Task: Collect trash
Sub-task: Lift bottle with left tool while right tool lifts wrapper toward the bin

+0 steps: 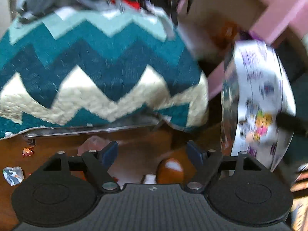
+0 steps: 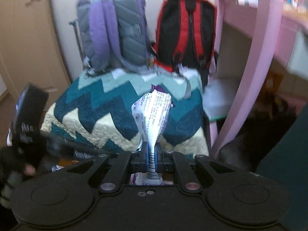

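My right gripper (image 2: pixel 152 150) is shut on a white printed wrapper (image 2: pixel 154 113) with purple markings, held up in the air in front of the quilt. The same wrapper (image 1: pixel 258 100) shows blurred at the right of the left wrist view, with a dark finger of the right gripper against it. My left gripper (image 1: pixel 152 152) is open and empty, low over the wooden floor (image 1: pixel 134 146). A crumpled blue-white wrapper (image 1: pixel 13 175) and a small orange-red wrapper (image 1: pixel 28 151) lie on the floor at the left.
A teal and cream zigzag quilt (image 1: pixel 96 67) covers a raised surface ahead. A purple-grey backpack (image 2: pixel 113 32) and a red-black backpack (image 2: pixel 186 32) stand on it. A pink chair (image 2: pixel 248 67) is at the right. A brown rounded object (image 1: pixel 170 170) lies on the floor.
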A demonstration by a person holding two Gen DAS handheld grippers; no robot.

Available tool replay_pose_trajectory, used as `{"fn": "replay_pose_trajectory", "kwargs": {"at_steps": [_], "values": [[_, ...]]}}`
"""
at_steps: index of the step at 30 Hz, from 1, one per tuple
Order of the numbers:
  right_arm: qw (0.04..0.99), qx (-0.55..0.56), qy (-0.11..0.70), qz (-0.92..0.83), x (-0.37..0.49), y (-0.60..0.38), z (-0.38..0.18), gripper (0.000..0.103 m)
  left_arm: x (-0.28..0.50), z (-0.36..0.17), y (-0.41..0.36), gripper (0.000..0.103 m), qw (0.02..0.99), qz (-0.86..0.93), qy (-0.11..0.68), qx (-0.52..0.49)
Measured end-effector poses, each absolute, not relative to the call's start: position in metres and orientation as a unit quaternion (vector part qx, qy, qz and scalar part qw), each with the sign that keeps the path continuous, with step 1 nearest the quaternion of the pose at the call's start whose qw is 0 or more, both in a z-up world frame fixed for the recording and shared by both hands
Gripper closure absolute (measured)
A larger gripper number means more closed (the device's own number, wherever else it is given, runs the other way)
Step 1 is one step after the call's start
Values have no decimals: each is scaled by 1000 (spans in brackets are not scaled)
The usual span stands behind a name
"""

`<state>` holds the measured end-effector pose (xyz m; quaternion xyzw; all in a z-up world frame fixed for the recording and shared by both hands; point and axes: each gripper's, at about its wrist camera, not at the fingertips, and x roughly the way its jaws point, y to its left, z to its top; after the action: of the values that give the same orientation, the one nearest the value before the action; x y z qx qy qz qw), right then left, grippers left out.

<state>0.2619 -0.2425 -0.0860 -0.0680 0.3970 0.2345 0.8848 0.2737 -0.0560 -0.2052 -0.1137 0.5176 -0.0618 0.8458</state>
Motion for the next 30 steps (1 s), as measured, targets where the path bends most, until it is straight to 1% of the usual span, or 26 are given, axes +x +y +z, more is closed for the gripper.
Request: {"fn": "replay_pose_trajectory", "kwargs": {"at_steps": [7,12,17,20,26,30], "values": [[868,-61,449,203,306,-231,-170,97,292,-334,-88,25,800,-90,591,-42],[850,-54,482,207,327,-230,-220,97,299,-415,-111,25,761,-108,640,-18],[835,-42,507,211,348,-234,-243,97,298,-487,-139,25,720,-120,684,3],[823,-32,525,213,356,-235,-252,97,292,-521,-155,25,701,-127,701,23],[799,3,562,215,367,-235,-266,97,288,-583,-175,25,671,-105,734,22],[789,30,578,206,374,-238,-270,97,286,-613,-184,25,653,-93,751,28]]}}
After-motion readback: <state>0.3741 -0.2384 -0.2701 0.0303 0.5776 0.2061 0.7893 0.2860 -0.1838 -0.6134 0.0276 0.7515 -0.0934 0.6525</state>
